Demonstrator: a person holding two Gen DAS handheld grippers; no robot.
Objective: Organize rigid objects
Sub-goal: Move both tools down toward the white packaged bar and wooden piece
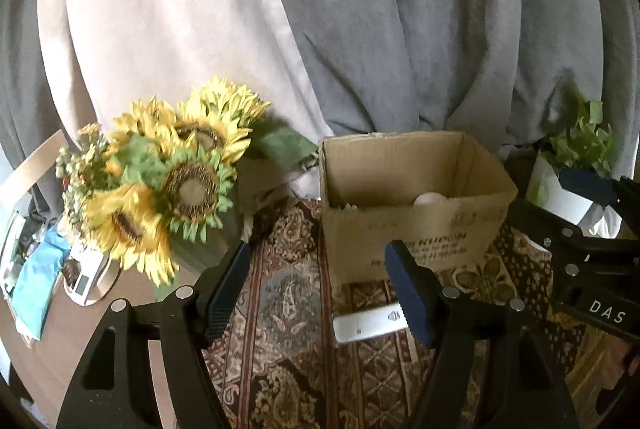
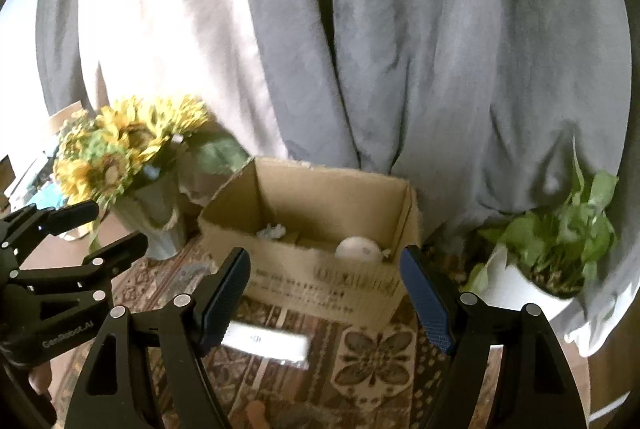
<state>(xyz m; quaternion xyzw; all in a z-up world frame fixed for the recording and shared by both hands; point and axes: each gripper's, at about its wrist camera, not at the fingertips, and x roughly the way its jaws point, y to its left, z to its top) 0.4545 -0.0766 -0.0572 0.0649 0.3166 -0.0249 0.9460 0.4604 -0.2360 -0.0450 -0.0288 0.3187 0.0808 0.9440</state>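
An open cardboard box (image 1: 408, 225) (image 2: 320, 269) stands on a patterned cloth, with a white round object (image 2: 357, 249) (image 1: 430, 199) and some small bits inside. A flat white remote-like device (image 1: 368, 323) (image 2: 266, 343) lies on the cloth in front of the box. My left gripper (image 1: 320, 285) is open and empty above the cloth, its right finger over the device's end. My right gripper (image 2: 326, 297) is open and empty, just above the device and before the box. The right gripper shows at the right of the left wrist view (image 1: 592, 229).
A vase of sunflowers (image 1: 160, 173) (image 2: 132, 165) stands left of the box. A potted green plant (image 2: 552, 249) (image 1: 576, 157) stands to the right. Grey and pale curtains hang behind. A small scale and blue cloth (image 1: 36, 285) lie far left on the wooden table (image 1: 60, 341).
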